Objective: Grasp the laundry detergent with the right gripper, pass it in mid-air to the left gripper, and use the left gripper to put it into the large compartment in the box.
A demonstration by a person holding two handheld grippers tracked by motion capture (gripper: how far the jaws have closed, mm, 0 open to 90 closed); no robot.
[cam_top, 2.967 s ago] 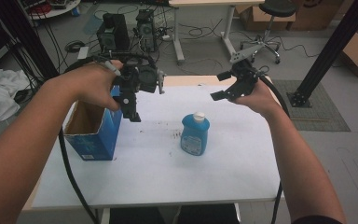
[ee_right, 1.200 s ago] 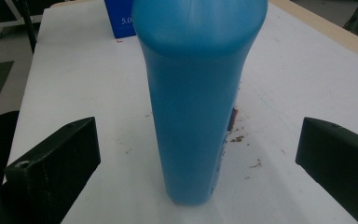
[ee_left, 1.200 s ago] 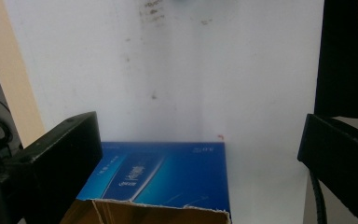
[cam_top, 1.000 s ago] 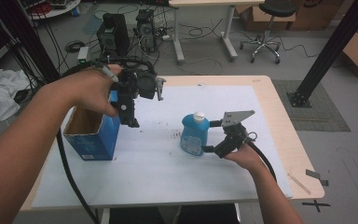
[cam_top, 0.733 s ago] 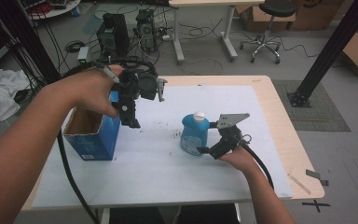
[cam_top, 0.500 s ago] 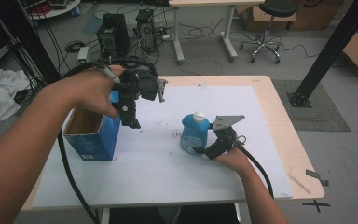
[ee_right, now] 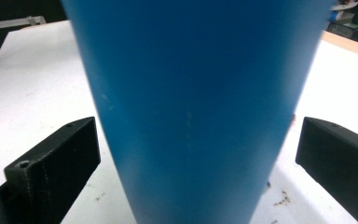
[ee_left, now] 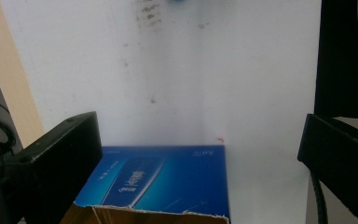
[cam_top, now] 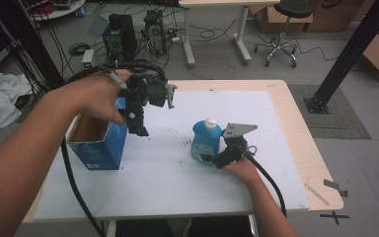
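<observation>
At the table's centre, slightly toward three o'clock, the blue bottle (cam_top: 206,141) with its white cap stands upright on the white table (cam_top: 177,192), and the right gripper (cam_top: 216,159) has come in low against its side from about four o'clock. Three seconds back that gripper hung high over the far edge; a second ago it was beside the bottle, and since then it has slid closer. In the right gripper view the bottle (ee_right: 196,112) sits squarely between the two black jaws, which stand spread with white table showing on either side of it, so nothing is clamped yet. That suggests the approach is finished and the squeeze is the step due next. The left gripper (cam_top: 139,114) has stayed put above the open blue box (cam_top: 98,140) at nine o'clock; its own view looks down at the box (ee_left: 158,182) with jaws wide apart, holding nothing. The box has not moved, likely waiting to receive the bottle.
</observation>
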